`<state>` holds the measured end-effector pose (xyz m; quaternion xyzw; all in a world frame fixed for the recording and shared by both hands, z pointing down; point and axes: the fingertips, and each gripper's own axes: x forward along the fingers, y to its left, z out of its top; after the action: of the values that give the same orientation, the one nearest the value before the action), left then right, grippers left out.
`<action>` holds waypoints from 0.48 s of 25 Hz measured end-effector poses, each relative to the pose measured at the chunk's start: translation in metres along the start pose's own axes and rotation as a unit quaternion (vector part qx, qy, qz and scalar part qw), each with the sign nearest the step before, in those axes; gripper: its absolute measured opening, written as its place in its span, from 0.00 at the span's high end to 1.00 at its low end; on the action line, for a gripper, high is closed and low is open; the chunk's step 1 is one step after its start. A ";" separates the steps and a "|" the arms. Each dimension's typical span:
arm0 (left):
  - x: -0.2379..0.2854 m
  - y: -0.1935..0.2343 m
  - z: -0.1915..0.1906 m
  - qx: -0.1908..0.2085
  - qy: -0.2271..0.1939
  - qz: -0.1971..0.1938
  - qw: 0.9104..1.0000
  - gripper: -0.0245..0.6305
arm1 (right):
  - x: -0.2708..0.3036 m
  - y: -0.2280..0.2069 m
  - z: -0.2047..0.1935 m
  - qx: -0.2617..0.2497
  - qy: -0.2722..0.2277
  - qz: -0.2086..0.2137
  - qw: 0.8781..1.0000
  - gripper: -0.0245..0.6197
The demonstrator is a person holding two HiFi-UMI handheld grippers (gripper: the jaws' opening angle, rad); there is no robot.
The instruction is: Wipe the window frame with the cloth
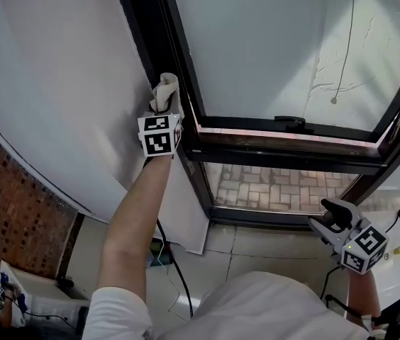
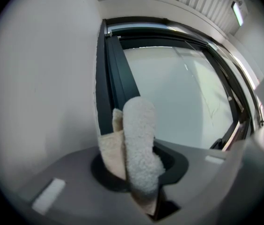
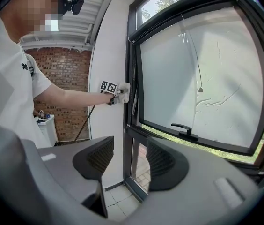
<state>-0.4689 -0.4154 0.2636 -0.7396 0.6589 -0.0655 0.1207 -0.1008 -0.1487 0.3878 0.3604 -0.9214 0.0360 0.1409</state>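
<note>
Beside a white wall [image 1: 58,83], the left gripper [image 1: 164,106] pinches a fluffy pale cloth [image 1: 166,89] against the dark window frame [image 1: 168,41]; the right gripper [image 1: 328,214] gapes empty.

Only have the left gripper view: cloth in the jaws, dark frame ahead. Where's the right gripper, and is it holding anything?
Observer: The right gripper hangs low on the person's right, in front of the lower glass pane. Its jaws are apart with nothing between them.
Operator: Is the cloth actually on the frame?
Observer: In the right gripper view, the fluffy off-white cloth sits against the left upright of the black metal window frame, where it meets the white wall.
Operator: Anything near it that could snag?
Observer: The only fitting in view is the black lever handle. It's on the sash's bottom rail, lower than the cloth and off to its right.
</note>
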 end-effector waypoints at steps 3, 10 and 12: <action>-0.003 -0.013 -0.032 -0.011 0.015 -0.009 1.000 0.80 | 0.003 0.001 0.000 -0.002 0.004 -0.001 1.000 0.62; -0.011 -0.036 -0.115 -0.039 0.049 -0.019 0.998 0.80 | 0.012 0.010 0.000 -0.014 0.028 0.009 0.999 0.62; -0.012 -0.043 -0.137 -0.044 0.060 -0.022 0.997 0.80 | 0.014 0.011 0.001 -0.018 0.035 0.010 0.999 0.62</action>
<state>-0.4639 -0.4114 0.4076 -0.7530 0.6511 -0.0831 0.0468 -0.1186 -0.1497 0.3911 0.3470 -0.9199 0.0336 0.1795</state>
